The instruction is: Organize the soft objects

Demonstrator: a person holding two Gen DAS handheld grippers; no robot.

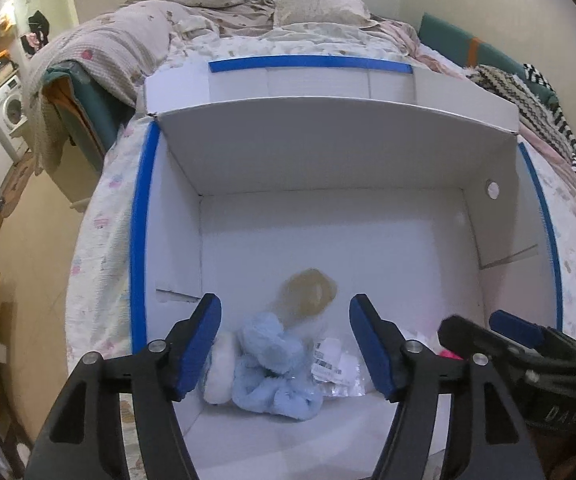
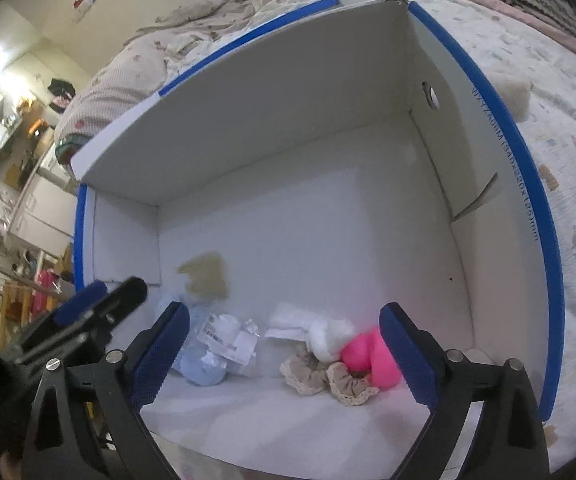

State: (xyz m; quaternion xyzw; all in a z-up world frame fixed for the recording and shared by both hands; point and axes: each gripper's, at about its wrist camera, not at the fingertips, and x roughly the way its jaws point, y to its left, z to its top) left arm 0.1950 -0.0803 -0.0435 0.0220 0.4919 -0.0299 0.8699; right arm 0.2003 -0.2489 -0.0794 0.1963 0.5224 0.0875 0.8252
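left gripper point(image 1: 286, 344) fingers apart, empty | fluffy light-blue fabric scrunchie point(image 1: 272, 364) between them | right gripper point(image 2: 284, 354) fingers apart, empty | risk: snagging crinkly clear plastic packet point(image 1: 333, 364) beside scrunchie

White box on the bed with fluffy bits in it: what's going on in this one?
A person is holding two handheld grippers over an open white box that sits on a bed. The left gripper hovers, jaws open, above a light blue fluffy item. The right gripper, also open and empty, points at a pink item and a beige lace scrunchie. Neither grips anything; the soft items lie inside the box.
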